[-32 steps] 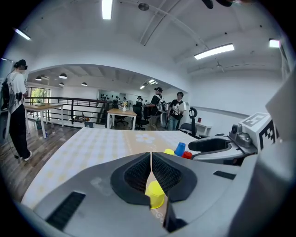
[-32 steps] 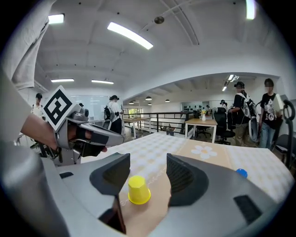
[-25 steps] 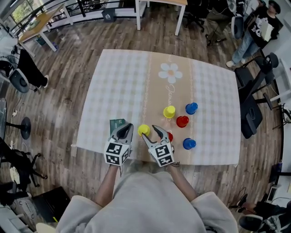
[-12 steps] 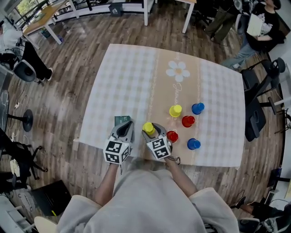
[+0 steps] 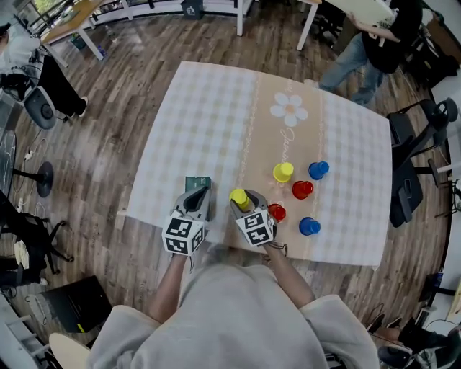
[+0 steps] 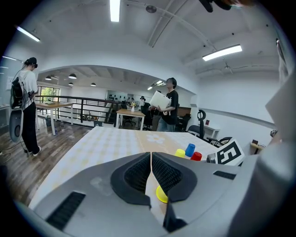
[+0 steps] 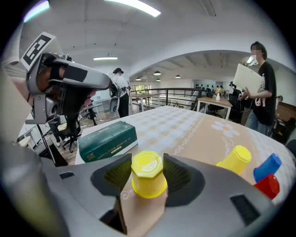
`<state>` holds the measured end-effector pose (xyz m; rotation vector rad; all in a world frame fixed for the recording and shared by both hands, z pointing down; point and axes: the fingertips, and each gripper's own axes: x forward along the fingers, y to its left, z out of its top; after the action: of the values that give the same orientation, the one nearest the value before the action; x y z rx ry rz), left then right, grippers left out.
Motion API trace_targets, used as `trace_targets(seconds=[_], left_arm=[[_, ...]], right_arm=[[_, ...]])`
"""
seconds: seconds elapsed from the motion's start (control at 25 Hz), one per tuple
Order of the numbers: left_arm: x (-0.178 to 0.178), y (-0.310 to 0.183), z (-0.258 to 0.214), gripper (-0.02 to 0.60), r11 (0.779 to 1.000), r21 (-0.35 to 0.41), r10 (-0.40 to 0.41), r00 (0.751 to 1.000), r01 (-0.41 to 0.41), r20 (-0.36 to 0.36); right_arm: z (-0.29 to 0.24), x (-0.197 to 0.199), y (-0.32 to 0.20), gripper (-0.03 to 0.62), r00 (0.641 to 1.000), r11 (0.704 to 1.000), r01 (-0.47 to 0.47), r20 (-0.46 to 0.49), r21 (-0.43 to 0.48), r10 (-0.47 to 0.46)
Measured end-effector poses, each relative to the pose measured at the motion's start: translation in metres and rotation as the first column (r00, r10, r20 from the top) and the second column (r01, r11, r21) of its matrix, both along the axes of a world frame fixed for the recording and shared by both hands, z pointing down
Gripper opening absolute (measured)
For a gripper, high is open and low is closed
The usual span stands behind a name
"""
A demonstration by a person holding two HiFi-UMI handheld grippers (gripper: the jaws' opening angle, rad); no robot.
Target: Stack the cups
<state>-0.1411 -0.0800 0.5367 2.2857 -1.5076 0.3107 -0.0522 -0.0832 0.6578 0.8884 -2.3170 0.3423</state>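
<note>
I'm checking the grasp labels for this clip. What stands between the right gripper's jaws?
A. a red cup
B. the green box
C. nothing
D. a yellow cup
D: the right gripper view shows the right gripper with its jaws closed against both sides of an upside-down yellow cup, while the green box lies on the table beyond the jaws.

Grey-brown wood-plank floor (image 5: 108,144) all round the square checked-cloth worktop (image 5: 209,122). Black office chair (image 5: 405,186) on the right, wooden-topped desk (image 5: 70,23) far left. Overhead, bright strip lights (image 6: 114,10) on a white ceiling (image 6: 69,37); a black railing (image 6: 69,98) runs beyond.
</note>
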Motion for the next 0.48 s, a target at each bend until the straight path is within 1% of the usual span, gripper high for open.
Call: trace_targets(seconds=[0.12,0.24,0.48], left_arm=[[-0.002,0.001,-0.001,0.02,1.0,0.0,-0.008,1.0,0.008,0.0],[-0.004,0.003,-0.002,0.02,1.0,0.002,-0.019,1.0,0.019,-0.001],[-0.009,0.008,-0.002,0.02,0.999,0.004,-0.039,0.999,0.039,-0.003]], right_arm=[[-0.008,-0.005,0.005,0.21,1.0,1.0,0.022,0.009,0.008,-0.022],[-0.01,-0.014,0.014,0.212,0.998,0.998,0.066,0.016,0.014,-0.066],[-0.007,-0.028,0.03,0.212,0.992,0.993,0.122,0.015,0.002,-0.122]])
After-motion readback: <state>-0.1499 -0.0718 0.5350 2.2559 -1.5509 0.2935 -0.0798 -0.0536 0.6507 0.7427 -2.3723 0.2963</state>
